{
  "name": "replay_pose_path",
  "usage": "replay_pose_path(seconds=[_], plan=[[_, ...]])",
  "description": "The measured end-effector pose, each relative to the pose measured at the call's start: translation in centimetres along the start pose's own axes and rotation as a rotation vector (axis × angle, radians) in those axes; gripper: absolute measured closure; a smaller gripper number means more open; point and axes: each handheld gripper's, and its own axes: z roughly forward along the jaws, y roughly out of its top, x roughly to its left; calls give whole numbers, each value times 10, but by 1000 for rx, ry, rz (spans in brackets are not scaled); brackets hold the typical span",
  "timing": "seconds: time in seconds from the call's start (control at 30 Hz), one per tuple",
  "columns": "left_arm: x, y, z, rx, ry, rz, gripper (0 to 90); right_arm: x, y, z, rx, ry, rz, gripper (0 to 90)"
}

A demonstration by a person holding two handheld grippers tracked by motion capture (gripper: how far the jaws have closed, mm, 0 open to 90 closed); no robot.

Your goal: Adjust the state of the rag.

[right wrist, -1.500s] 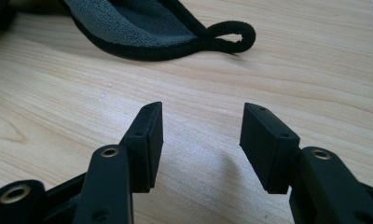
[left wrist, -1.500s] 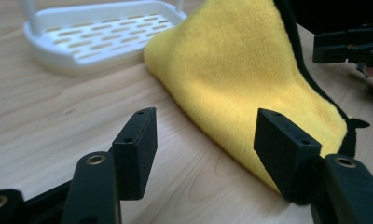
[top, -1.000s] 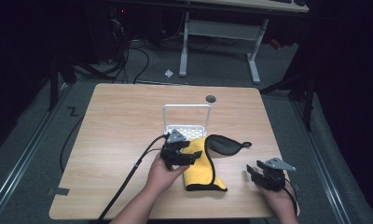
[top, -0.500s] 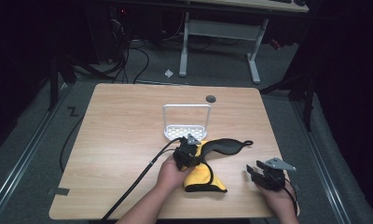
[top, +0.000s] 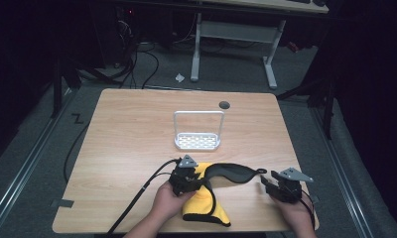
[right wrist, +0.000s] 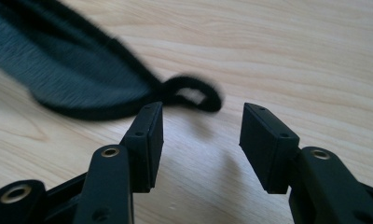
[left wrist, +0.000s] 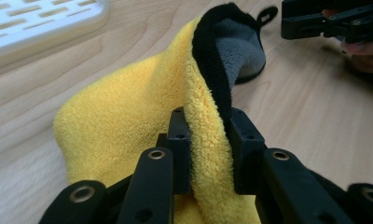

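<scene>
Yellow cloth (left wrist: pixel 128 126) with black trim lies on the table's (top: pixel 137 129) near edge, pinched in my left gripper (left wrist: pixel 208 140); my right gripper (right wrist: pixel 201 126) gapes beside its loop (right wrist: pixel 194 93); white rack (top: pixel 197 141) holds nothing.

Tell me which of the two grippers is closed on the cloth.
The left gripper: its jaws pinch the yellow cloth's black-edged fold. The right gripper is open, holding nothing, near the cloth's black loop.
</scene>
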Motion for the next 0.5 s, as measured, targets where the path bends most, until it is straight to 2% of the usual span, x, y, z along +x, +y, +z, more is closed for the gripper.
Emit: replay_pose_path(seconds=[0.17, 0.23, 0.3, 0.47, 0.5], plan=[[1, -9, -24, -55, -3, -18, 739, 21, 10, -8, -49, 30, -34, 499], [4, -14, -35, -79, -19, -42, 739, 35, 15, -13, -73, 52, -58, 499], [8, -19, -45, -96, -15, -52, 739, 47, 19, -16, -93, 76, -78, 499], [23, -32, -58, -147, -21, -115, 736, 88, 31, -17, -119, 176, -136, 506], [25, -33, -59, -144, -15, -118, 735, 100, 33, -15, -117, 211, -146, 507]])
